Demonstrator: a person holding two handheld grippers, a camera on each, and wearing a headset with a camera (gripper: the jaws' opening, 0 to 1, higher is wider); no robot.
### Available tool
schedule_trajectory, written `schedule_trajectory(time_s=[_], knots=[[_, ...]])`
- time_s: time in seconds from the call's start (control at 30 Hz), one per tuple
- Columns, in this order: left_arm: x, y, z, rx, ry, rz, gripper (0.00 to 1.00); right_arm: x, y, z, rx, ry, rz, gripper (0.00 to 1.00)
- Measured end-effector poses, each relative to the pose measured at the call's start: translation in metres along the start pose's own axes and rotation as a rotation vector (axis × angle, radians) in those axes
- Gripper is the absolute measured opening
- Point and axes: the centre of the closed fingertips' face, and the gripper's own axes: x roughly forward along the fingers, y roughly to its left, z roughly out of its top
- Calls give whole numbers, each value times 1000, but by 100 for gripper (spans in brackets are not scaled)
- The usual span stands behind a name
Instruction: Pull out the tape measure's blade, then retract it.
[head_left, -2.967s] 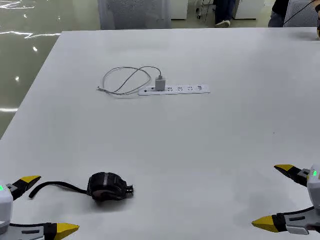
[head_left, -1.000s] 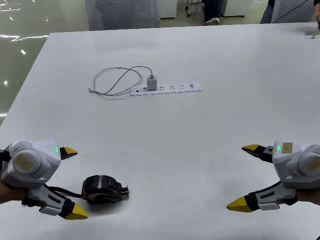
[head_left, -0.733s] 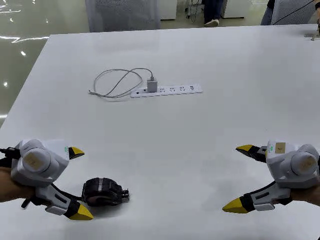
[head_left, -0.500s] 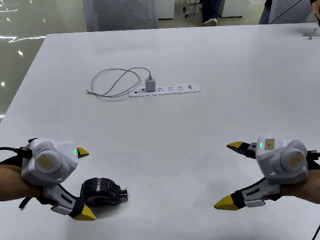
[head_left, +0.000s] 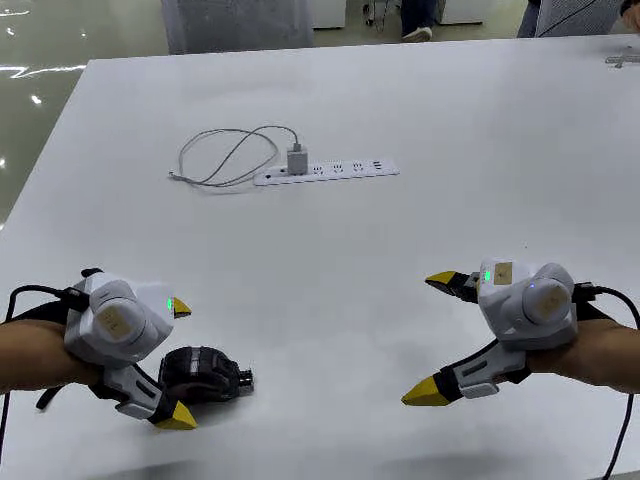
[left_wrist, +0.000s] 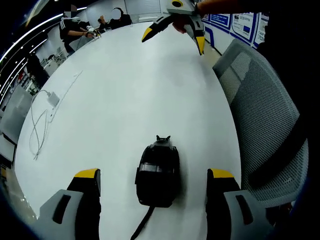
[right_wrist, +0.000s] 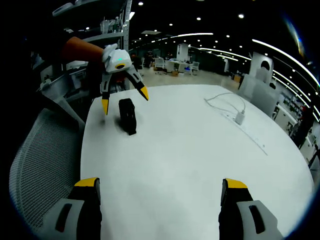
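Black and rubbery-looking, the tape measure (head_left: 205, 373) lies on its side on the white counter (head_left: 400, 250) near the person's edge, on their left. Its blade is wound in, and only the small end hook shows at the case mouth, pointing toward the right side of the counter. In the left gripper view the tape measure (left_wrist: 159, 170) sits between the yellow-tipped fingers (left_wrist: 87, 175) of the left gripper (left_wrist: 154, 174). These fingers are spread wide, with bare counter showing on both sides of the case, so nothing touches it. A thin black strap (left_wrist: 145, 225) trails from the back of the case toward the gripper.

The right gripper (head_left: 426, 338) hangs well apart over bare counter, and its fingers (right_wrist: 234, 185) are also spread wide with nothing between them.

Farther up the counter lie a white power strip (head_left: 325, 170) with a charger (head_left: 297, 160) plugged in and a looped white cable (head_left: 225, 155). A grey mesh chair (left_wrist: 265, 115) stands at the counter's edge.
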Motion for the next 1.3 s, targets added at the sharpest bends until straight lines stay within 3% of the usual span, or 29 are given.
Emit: schedule_trajectory(time_s=[0.83,1.13,1.3], knots=[[11,-9,3,15,36,-59,31,28,10,24,-43,-28,55,99],[10,-8,3,10,24,-57,30,39,11,31,-58,-28,70,99],[11,-9,3,4,33,-52,30,58,21,28,-79,-9,105,99]])
